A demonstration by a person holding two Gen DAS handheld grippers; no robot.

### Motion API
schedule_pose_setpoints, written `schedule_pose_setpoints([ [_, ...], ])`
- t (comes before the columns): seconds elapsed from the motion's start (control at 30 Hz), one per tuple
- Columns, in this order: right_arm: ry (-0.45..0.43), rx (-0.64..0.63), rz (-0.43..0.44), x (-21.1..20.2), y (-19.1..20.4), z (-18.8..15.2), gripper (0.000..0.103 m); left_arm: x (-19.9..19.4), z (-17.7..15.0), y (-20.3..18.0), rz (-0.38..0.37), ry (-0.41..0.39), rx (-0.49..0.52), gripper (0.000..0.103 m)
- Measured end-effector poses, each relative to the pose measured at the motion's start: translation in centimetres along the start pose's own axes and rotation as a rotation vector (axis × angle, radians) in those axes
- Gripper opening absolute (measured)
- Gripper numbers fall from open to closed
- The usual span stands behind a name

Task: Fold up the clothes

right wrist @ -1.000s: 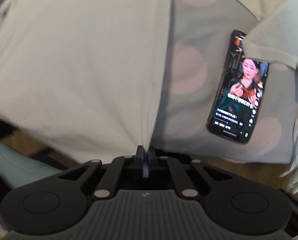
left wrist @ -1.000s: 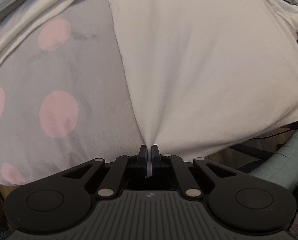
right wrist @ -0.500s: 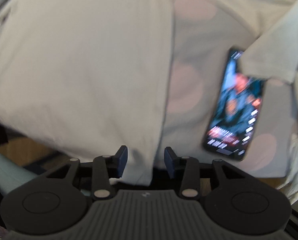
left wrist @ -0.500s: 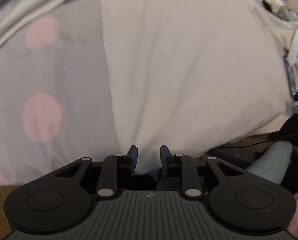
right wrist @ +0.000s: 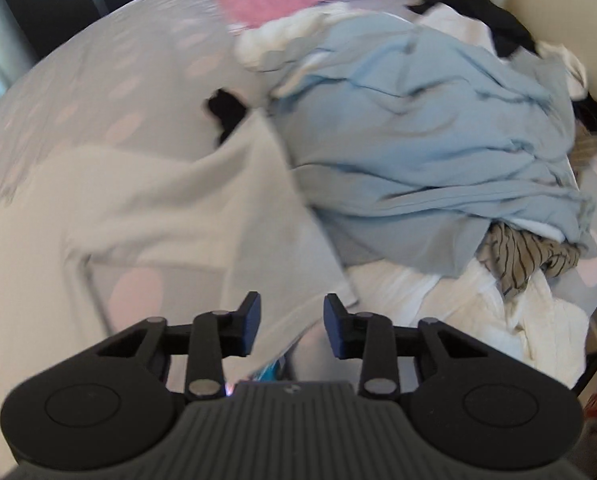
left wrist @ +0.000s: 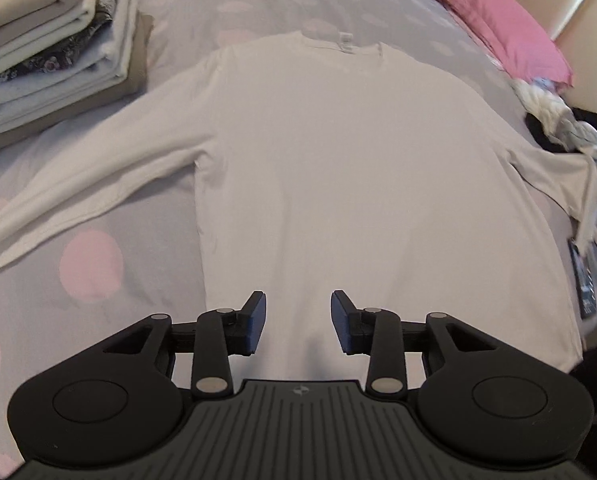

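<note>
Now the left gripper (left wrist: 297, 322) pointed steeply down with its jaws opening and nothing between them, above the bottom edge of the white shirt (left wrist: 338, 168). That shirt lay flat on the spotted bed (left wrist: 90, 264), sleeves spread out. Meanwhile the right gripper (right wrist: 292, 326) tipped down too, jaws closing on nothing, near a messy pile of clothes (right wrist: 418, 140).

Matt, seemingly soft-knit cloth shirt (left wrist: 358, 168)
</note>
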State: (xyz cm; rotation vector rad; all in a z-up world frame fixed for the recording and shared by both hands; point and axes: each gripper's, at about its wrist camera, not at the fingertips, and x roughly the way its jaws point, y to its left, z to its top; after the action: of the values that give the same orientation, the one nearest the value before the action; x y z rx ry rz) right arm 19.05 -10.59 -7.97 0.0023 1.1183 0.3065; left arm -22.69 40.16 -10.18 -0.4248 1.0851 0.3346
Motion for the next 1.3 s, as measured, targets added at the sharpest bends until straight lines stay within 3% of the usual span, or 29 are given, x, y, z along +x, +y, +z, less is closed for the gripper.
schedule_pose_setpoints([
  [0.17,0.061,0.168,0.012,4.2,-1.9,-0.6,0.034,0.8,0.7,-0.6,0.007,0.000,-0.004,0.035],
  [0.27,0.081,0.220,0.024,6.0,-2.9,-0.3,0.041,1.6,1.0,-1.2,0.015,0.012,0.004,0.036],
  [0.53,0.120,0.290,-0.038,9.6,-3.5,0.3,0.043,2.8,1.7,-2.0,0.031,0.035,0.014,0.036],
  [0.57,0.117,0.295,-0.044,9.7,-3.5,0.3,0.040,3.0,1.8,-2.0,0.034,0.038,0.013,0.036],
  [0.63,0.109,0.298,-0.040,9.8,-3.2,0.4,0.013,3.2,1.9,-2.1,0.037,0.045,0.016,0.036],
  [0.67,0.103,0.293,-0.028,9.7,-3.1,0.4,0.005,3.3,1.9,-2.2,0.037,0.046,0.020,0.036],
  [0.9,-0.005,0.319,0.049,5.9,-1.7,-0.1,0.004,2.7,2.2,-2.9,0.029,0.017,0.028,0.036],
  [1.07,-0.125,0.172,0.142,1.4,1.6,0.8,0.004,2.1,2.1,-2.9,0.036,-0.001,0.026,0.036],
  [1.3,-0.132,-0.053,0.316,-3.9,10.5,1.5,0.004,0.4,3.2,-3.3,0.012,-0.035,0.049,0.036],
])
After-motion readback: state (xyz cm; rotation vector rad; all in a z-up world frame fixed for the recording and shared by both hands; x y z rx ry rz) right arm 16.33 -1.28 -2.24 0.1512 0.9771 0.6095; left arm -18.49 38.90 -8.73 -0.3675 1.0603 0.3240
